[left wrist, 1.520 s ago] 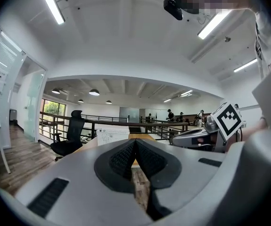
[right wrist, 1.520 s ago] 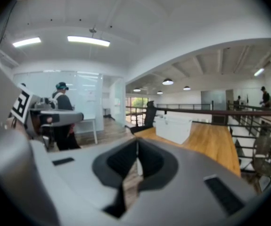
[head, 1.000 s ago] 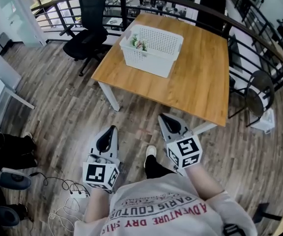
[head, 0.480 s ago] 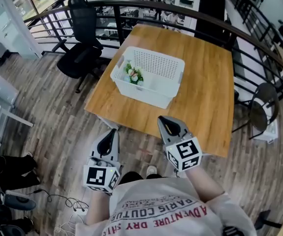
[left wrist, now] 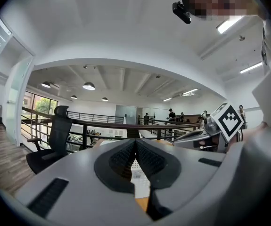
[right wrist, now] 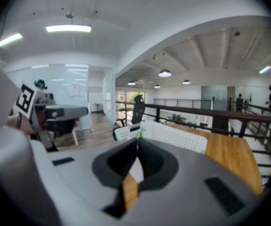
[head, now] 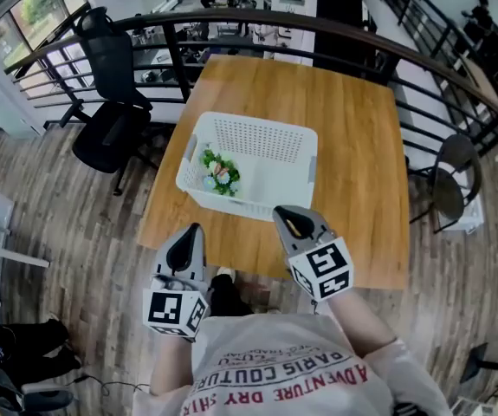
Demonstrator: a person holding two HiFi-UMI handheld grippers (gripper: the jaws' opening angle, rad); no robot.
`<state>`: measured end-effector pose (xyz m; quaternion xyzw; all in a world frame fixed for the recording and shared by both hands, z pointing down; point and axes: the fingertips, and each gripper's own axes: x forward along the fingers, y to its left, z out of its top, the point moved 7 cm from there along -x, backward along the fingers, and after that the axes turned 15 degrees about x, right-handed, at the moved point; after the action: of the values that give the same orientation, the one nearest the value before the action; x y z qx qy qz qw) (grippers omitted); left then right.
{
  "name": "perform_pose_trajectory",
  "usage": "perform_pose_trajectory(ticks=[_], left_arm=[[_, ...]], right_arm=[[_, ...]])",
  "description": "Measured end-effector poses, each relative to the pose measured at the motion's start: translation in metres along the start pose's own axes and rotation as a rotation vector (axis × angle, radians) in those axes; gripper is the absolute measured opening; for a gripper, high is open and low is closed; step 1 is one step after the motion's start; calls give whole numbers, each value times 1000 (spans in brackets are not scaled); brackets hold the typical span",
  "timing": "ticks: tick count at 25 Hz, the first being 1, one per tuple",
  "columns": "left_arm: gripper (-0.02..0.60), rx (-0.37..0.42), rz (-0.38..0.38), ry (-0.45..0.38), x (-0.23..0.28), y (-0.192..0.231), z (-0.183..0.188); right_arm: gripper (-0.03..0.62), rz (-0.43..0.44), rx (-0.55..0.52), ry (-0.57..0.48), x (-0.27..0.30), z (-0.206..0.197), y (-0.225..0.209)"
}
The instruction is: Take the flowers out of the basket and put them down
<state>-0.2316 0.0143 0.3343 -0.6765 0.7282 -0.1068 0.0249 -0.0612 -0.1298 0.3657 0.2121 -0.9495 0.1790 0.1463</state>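
Note:
A white perforated basket [head: 261, 159] stands on the wooden table [head: 352, 137], towards its near left. A small bunch of flowers [head: 219, 173], green with pink and white blooms, lies in the basket's left end. My left gripper [head: 196, 227] hovers at the table's near edge, just short of the basket, shut and empty [left wrist: 135, 141]. Just in front of the basket's near wall is my right gripper [head: 277, 210], also shut with nothing in it [right wrist: 136, 145]. The right gripper view shows the basket [right wrist: 173, 134] close ahead.
A black office chair [head: 110, 120] stands left of the table. A dark metal railing [head: 231, 22] curves behind the table. A round-backed chair [head: 452, 176] sits at the right. The floor is wooden planks [head: 67, 232].
Both grippers have come forward from over the floor to the table's near edge, close to the basket. The basket and flowers now appear nearer. Both pairs of jaws stay shut.

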Motion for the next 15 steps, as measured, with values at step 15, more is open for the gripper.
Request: perform_pose_trajectory(ticks=[15], left_arm=[[26,10,-219,-25,127,134,-61]], right_arm=[[31,-196,39,290,176,-1,-49]])
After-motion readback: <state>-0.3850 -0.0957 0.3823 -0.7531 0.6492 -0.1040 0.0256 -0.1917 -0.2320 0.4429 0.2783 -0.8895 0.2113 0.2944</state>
